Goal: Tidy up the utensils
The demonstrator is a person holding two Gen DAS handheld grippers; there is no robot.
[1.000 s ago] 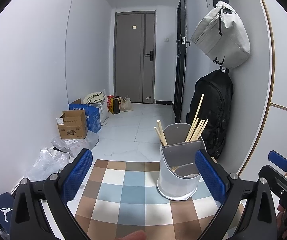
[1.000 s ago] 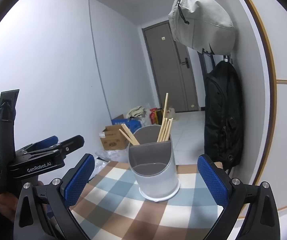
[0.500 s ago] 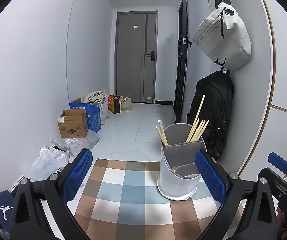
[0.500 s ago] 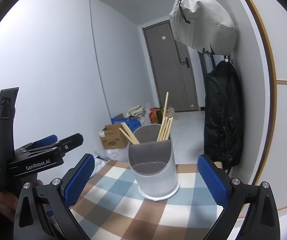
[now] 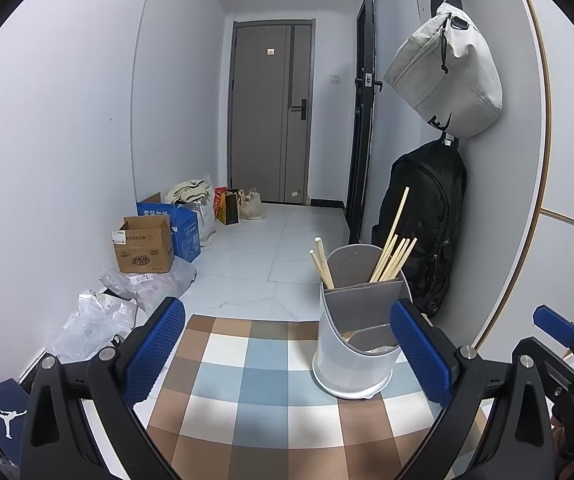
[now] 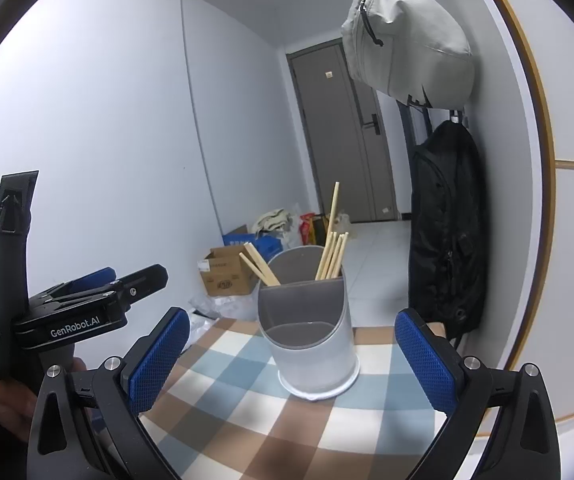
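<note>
Looking along our left claw [image 5: 287, 352], spread wide and empty, we see the utensil holder [image 5: 357, 336] ahead-right on the tabletop [image 5: 247, 392], chopsticks [image 5: 393, 246] inside. Our right claw [image 6: 293, 354], equally wide and empty, frames it; a careless nudge could topple the holder.

You're in a home entry hallway, apt-style: grey front door w/ lever handle [image 5: 273, 112] at the far end, pale tiled floor [image 5: 287, 248], plain white walls. Light grey sling bag [image 5: 447, 76] & black backpack [image 5: 423, 220] hang on wall hooks at right. Brown cardboard box [image 5: 145, 250], blue carton [image 5: 181, 228] & plastic shopping bags [image 5: 231, 204] sit along the left wall. Small table w/ brown-blue checked cloth [image 5: 255, 392] in front.
</note>
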